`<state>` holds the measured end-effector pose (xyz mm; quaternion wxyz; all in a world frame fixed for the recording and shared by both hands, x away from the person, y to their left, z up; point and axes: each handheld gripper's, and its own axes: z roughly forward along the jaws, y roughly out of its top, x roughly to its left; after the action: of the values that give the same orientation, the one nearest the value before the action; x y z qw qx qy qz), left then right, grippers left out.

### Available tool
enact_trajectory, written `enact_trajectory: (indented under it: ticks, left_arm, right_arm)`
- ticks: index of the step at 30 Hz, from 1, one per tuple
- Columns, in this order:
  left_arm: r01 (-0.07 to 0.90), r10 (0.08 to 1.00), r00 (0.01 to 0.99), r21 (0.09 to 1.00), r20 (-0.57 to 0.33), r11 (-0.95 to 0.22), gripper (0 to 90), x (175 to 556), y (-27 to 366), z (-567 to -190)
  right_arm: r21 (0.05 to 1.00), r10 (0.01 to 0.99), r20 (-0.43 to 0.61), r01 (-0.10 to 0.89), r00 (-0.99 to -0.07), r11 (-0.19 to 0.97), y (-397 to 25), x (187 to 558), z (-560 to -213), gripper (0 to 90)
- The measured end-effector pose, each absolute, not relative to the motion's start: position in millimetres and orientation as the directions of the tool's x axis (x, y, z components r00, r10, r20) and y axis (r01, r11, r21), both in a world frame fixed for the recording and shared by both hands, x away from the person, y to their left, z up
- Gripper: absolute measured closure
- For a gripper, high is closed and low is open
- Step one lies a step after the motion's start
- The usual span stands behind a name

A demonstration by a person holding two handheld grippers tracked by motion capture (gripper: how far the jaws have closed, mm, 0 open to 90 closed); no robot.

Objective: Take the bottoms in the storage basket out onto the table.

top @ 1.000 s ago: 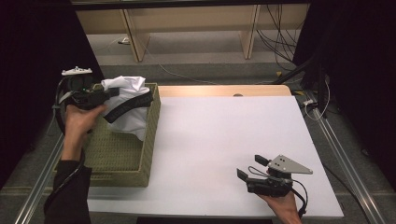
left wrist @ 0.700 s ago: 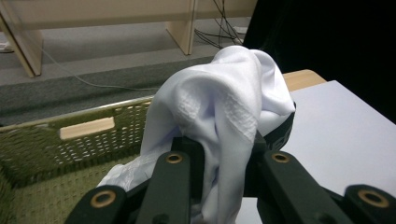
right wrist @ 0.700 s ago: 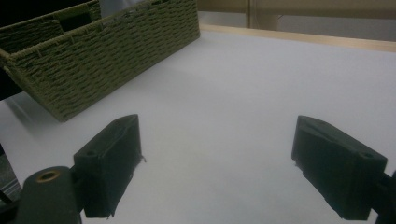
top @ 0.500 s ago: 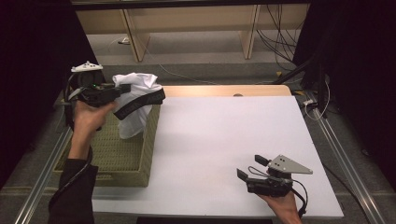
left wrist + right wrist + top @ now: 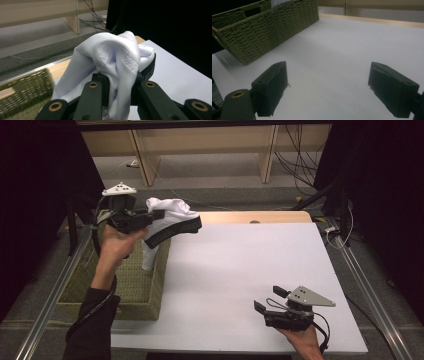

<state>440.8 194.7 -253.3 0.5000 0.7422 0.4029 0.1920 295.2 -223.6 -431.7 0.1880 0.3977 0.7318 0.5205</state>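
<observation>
The left claw [image 5: 170,222] pinched a soft, crumpled white cloth [image 5: 165,215] with a black band, lifted above the woven green basket [image 5: 125,285]. The right claw [image 5: 267,306] rested spread wide on the smooth white surface [image 5: 240,265], well apart.

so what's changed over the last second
The left gripper, shut on the white cloth, has lifted it up out of the woven basket and toward the table; its lower end hangs over the basket. The right gripper stayed open, resting on the table.
</observation>
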Motion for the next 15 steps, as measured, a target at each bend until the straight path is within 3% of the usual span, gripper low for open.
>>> enact_trajectory:
  ticks: [15]
  left_arm:
    - [0.363,0.707,0.699,0.904,-0.104,-0.226,78.1,435.5,138.2,-245.6]
  right_arm:
    - [0.912,0.78,0.139,0.385,-0.611,0.139,-225.4,295.3,-430.8,16.9]
